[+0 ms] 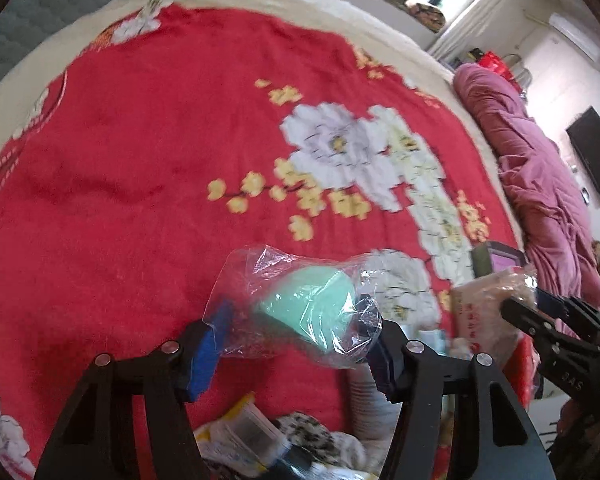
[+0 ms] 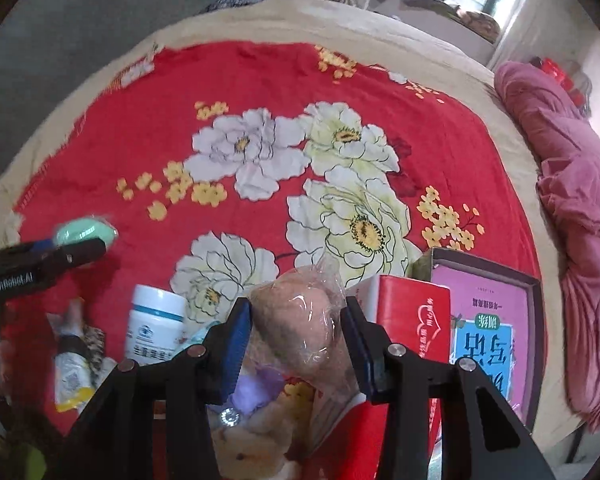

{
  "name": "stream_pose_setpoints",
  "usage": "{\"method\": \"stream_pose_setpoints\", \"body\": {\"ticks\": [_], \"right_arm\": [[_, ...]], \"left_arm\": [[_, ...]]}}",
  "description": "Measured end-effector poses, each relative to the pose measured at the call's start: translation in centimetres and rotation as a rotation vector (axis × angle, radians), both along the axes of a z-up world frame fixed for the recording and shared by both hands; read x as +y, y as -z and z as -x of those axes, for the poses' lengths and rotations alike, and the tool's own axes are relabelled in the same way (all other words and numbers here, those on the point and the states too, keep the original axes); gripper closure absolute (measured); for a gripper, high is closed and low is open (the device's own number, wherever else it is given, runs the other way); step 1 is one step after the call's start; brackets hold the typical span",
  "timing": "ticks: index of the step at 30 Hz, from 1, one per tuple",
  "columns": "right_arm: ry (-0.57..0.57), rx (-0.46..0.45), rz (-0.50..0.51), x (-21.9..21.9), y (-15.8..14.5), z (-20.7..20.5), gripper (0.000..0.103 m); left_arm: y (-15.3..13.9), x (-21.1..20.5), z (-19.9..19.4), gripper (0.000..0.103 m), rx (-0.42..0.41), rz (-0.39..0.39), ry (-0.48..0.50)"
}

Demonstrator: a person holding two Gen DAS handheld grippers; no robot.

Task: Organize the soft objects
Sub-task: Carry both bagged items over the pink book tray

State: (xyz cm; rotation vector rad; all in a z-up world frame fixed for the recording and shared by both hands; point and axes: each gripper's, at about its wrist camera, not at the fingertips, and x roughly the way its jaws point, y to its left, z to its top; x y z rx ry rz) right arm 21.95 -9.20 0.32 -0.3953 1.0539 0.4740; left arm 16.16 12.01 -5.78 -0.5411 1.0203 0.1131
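Nearest, the left gripper (image 1: 296, 344) has its jaws clamped on a mint-green sponge (image 1: 308, 304) wrapped in a clear bag, held above the bed. The right gripper (image 2: 296, 344) has its jaws clamped on a beige soft ball (image 2: 296, 320) in clear wrap. Below them, at the near edge of the bed, lie a white jar (image 2: 156, 324), a red box (image 2: 414, 320) and a pink book box (image 2: 488, 320). Farther out, the red flowered blanket (image 2: 260, 80) lies bare up to its beige border. A purple quilt (image 2: 580, 208) lines the right edge.
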Motion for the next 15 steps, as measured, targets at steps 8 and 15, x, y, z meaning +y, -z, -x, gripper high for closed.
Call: {"method": "stream_pose_setpoints", "body": {"ticks": [8,15], "right_arm": [[0.056,-0.057,-0.077,-3.3,-3.8,1.0,0.057],[0.11,-0.105,-0.137,-7.8,-7.3,2.7,0.057]], "left_arm": [[-4.9,-3.2,0.7,0.039,-0.074,-0.051,0.067],[-8.2,-7.0,1.0,0.039,-0.117,-0.092,0.129]]}}
